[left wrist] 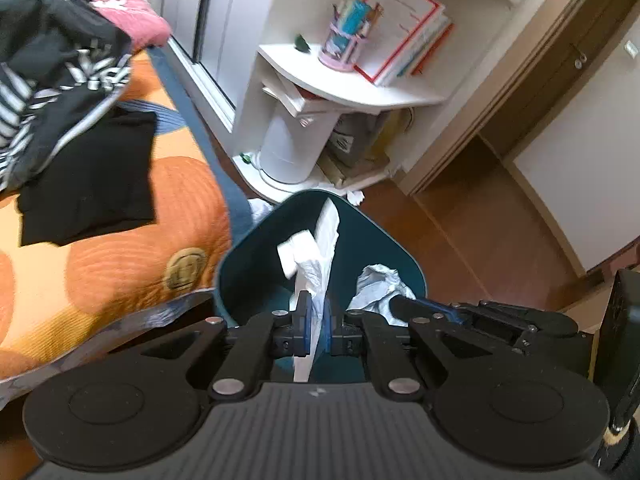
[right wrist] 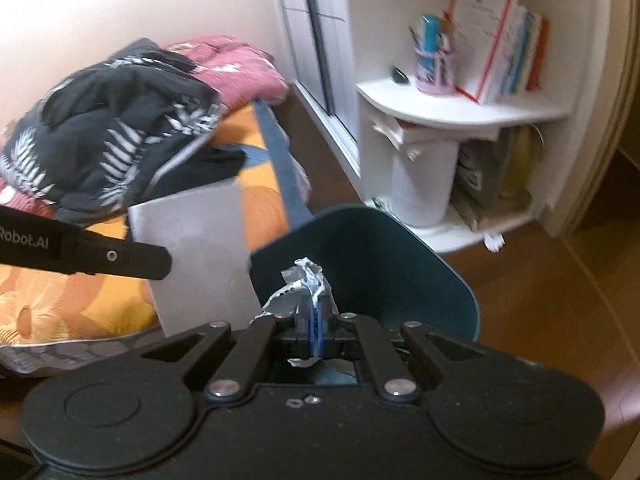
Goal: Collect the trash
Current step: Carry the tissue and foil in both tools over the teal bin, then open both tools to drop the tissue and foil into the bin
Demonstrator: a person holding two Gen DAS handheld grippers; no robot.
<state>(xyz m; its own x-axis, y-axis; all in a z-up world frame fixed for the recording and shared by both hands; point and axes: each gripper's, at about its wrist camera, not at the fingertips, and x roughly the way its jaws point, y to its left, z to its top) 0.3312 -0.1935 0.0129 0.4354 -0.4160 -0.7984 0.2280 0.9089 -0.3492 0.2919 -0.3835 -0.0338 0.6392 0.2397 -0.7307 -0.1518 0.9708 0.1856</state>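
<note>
A dark teal trash bin [left wrist: 376, 240] stands on the wood floor beside the bed; it also shows in the right wrist view [right wrist: 400, 264]. My left gripper [left wrist: 316, 320] is shut on a white sheet of paper [left wrist: 326, 232] that stands up over the bin's mouth. The same sheet shows in the right wrist view [right wrist: 196, 248] with the left gripper's finger [right wrist: 120, 258] across it. My right gripper [right wrist: 316, 316] is shut on a crumpled white and blue wrapper [right wrist: 304, 276], held over the bin. In the left wrist view the right gripper [left wrist: 400, 304] holds crumpled paper [left wrist: 380, 284] at the bin's rim.
A bed with an orange quilt [left wrist: 132, 248] and piled dark clothes [left wrist: 56, 60] is on the left. A white corner shelf [left wrist: 352, 92] holds books and a pen cup, with a white cylinder [left wrist: 292, 148] below. Two white scraps lie on the floor: one [left wrist: 355, 197] by the shelf, one [left wrist: 260, 209] beside the bin.
</note>
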